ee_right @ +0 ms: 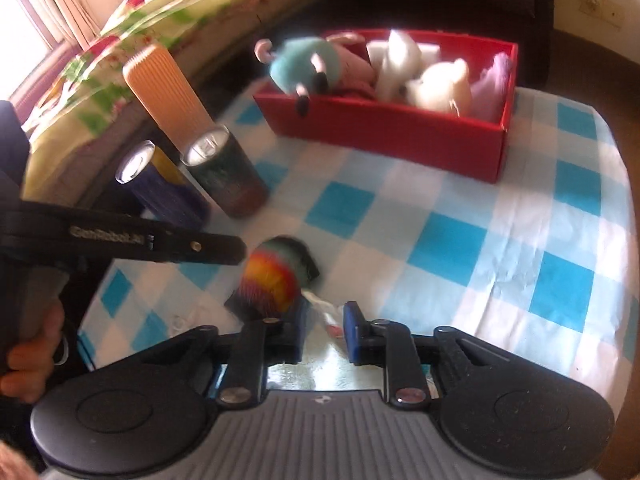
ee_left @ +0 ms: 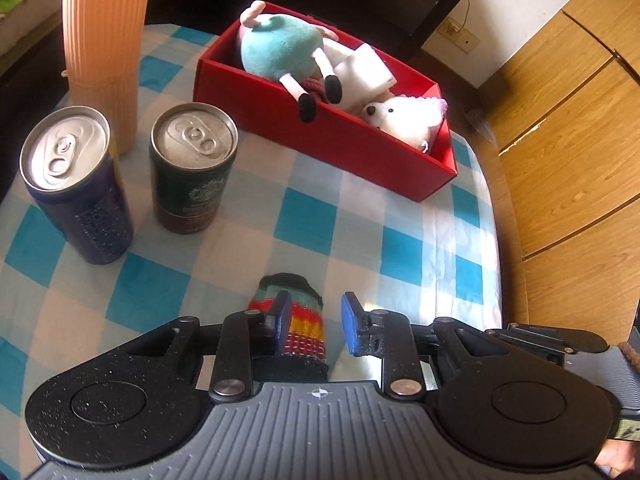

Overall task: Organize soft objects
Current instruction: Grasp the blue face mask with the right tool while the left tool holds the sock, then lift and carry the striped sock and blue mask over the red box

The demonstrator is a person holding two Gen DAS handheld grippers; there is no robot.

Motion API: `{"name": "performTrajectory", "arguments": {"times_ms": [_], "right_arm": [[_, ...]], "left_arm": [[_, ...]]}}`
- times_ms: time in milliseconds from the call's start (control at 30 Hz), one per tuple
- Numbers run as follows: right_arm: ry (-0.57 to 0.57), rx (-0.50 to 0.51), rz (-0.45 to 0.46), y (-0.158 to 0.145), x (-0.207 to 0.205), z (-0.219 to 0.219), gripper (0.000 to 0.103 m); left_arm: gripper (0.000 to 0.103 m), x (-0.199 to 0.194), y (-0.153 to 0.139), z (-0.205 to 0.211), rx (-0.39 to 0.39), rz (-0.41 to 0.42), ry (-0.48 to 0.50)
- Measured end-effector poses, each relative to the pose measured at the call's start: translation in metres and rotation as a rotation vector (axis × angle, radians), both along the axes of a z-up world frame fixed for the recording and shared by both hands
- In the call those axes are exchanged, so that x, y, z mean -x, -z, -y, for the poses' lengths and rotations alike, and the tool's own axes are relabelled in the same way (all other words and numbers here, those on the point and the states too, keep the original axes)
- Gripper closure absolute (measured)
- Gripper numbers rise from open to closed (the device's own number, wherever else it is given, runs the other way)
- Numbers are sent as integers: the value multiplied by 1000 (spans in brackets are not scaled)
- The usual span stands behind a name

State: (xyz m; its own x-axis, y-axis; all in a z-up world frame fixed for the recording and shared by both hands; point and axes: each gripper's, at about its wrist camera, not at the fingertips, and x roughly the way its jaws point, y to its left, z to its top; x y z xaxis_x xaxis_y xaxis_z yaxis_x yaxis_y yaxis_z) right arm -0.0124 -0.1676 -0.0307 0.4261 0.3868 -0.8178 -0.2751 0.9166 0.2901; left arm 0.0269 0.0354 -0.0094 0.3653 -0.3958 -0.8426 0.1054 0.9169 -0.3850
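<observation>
Motion blur is smearing the plush toys (ee_right: 360, 68) in the red box (ee_right: 384, 128); the left gripper (ee_left: 316, 324) is hiding the striped sock's (ee_left: 302, 332) near end.

The green can (ee_left: 192, 168) bears the Starbucks emblem; the left gripper (ee_right: 224, 250) reads "GenRobot.AI".

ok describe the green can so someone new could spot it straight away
On the checked tablecloth, left of the red box, two cans stand before a tall ribbed peach cylinder. The green can is the shorter one nearer the box, brown at its base, unlike the dark blue can.
</observation>
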Motion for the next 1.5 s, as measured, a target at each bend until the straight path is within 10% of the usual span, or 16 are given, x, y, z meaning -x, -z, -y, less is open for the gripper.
{"name": "performTrajectory", "arguments": {"times_ms": [67,200,400,467,600,733,867,1100,1200,1367,1500], "right_arm": [[-12,56,-10,4,3,-4,100],[-41,135,-37,7,9,-7,60],[-112,124,-26,2,35,-4,44],[-124,132,-20,8,36,-9,44],[-247,314,32,27,42,-42,49],[-361,550,117,52,58,-68,90],[-327,442,95,44,52,-65,102],[-103,46,40,6,21,-10,103],[-139,47,116,-5,31,-14,103],[-515,222,243,11,63,-106,82],[-572,308,202,47,62,-146,83]], "left_arm": [[76,0,1,2,-6,-2,14],[52,-4,18,6,-49,-59,36],[40,-9,60,32,-273,-105,99],[41,-8,60,42,-317,-70,113],[79,-8,55,47,-292,-65,140],[82,-5,56,46,-307,-58,150],[82,-5,57,44,-286,-72,141],[83,-8,55,30,-217,-91,103],[84,-10,58,33,-219,-102,113],[86,-15,60,39,-217,-110,138],[85,-17,61,38,-212,-112,153]]}}
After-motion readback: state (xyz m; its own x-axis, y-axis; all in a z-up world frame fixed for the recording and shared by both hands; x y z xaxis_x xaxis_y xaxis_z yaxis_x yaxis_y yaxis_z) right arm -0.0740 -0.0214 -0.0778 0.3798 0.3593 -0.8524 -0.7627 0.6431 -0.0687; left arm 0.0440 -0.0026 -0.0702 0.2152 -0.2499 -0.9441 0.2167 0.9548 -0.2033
